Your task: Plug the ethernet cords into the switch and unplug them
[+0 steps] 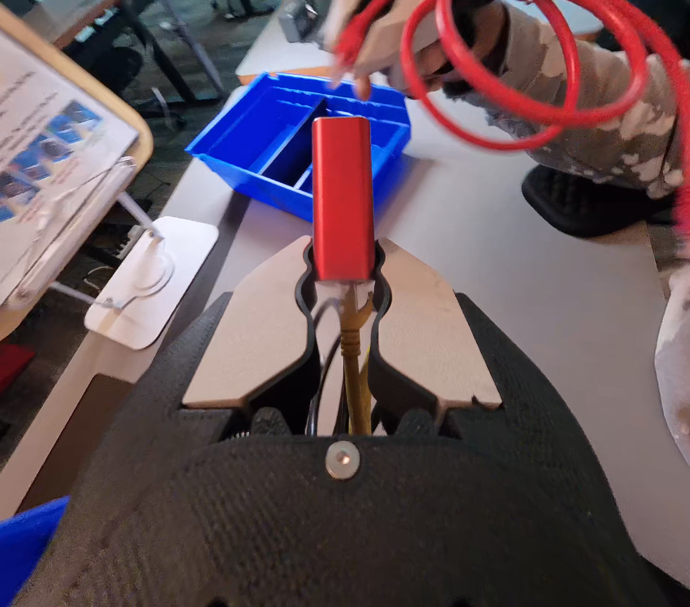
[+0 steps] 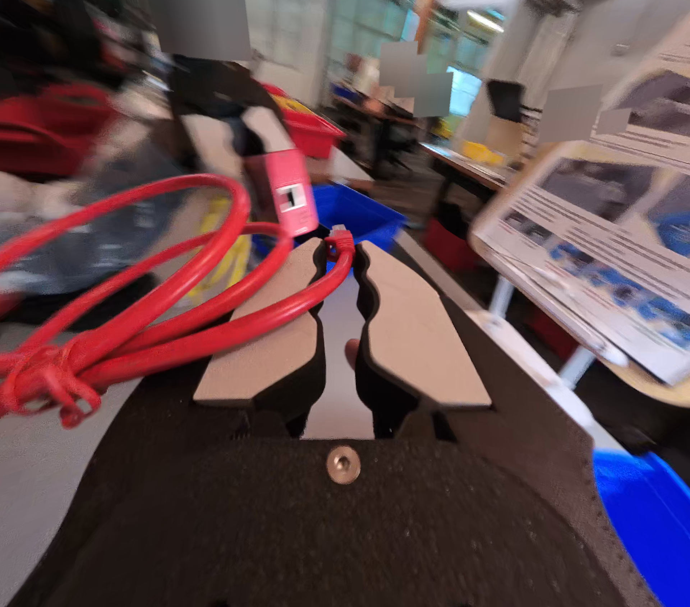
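Left claw [image 1: 343, 262] is clamped tight on the near end of the red switch [image 1: 341, 197], gripping it from both sides. The switch sticks straight out forward past the fingertips, lifted above the grey table [image 1: 485, 272]. A yellow cord [image 1: 353, 346] is plugged into the switch's near end and runs back between the two fingers toward the camera. Beyond the switch sits the blue bin [image 1: 261, 148] on the table, its dividers showing.

Over to the right claw [image 2: 338, 245]: its tips pinch the red cord [image 2: 261, 313] just behind the plug [image 2: 339, 234], though the fingers stand apart farther back. The plug pokes out past the fingertips. The rest of the red cord loops off to the left of that claw, the coils bound with a red tie [image 2: 48, 384].

From the right wrist view, the switch hangs just up and left of the plug, very near it, an open port on its face turned toward the camera. The picture is blurred, so whether plug and switch touch is unclear.
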`<state>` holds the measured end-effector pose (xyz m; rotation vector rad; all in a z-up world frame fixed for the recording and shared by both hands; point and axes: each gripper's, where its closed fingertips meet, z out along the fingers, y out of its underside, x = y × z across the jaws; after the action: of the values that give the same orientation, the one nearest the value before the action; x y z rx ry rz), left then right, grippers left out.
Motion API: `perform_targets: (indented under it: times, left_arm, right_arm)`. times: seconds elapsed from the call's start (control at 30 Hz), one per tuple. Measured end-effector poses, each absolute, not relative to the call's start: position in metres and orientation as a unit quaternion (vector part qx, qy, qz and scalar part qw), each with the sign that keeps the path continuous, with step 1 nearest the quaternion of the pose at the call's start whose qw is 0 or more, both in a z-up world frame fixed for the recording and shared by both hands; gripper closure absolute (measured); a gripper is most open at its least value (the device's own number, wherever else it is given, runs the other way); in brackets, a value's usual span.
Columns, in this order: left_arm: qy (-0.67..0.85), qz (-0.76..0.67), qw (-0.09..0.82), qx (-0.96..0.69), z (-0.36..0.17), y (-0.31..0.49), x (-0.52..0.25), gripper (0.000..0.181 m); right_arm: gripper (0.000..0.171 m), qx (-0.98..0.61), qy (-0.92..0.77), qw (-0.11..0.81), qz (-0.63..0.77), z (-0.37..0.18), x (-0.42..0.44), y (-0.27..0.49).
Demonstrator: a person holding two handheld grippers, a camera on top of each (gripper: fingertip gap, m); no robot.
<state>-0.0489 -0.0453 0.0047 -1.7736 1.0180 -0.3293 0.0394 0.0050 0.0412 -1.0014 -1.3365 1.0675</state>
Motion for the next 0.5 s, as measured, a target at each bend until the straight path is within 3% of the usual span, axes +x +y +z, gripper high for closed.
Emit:
perform_targets:
  times: [0.2,0.5]
  left_arm:
    - [0.399,-0.160,0.531,-0.730,0.017,-0.046,-0.063,0.154]
    - [0.407,-0.162,0.525,-0.730,0.009,-0.042,-0.058,0.154]
  right_arm:
    - [0.157,-0.401,-0.581,0.543,0.455,0.049,0.043,-0.009]
    - [0.157,-0.533,-0.516,0.569,0.356,0.014,0.071,0.079]
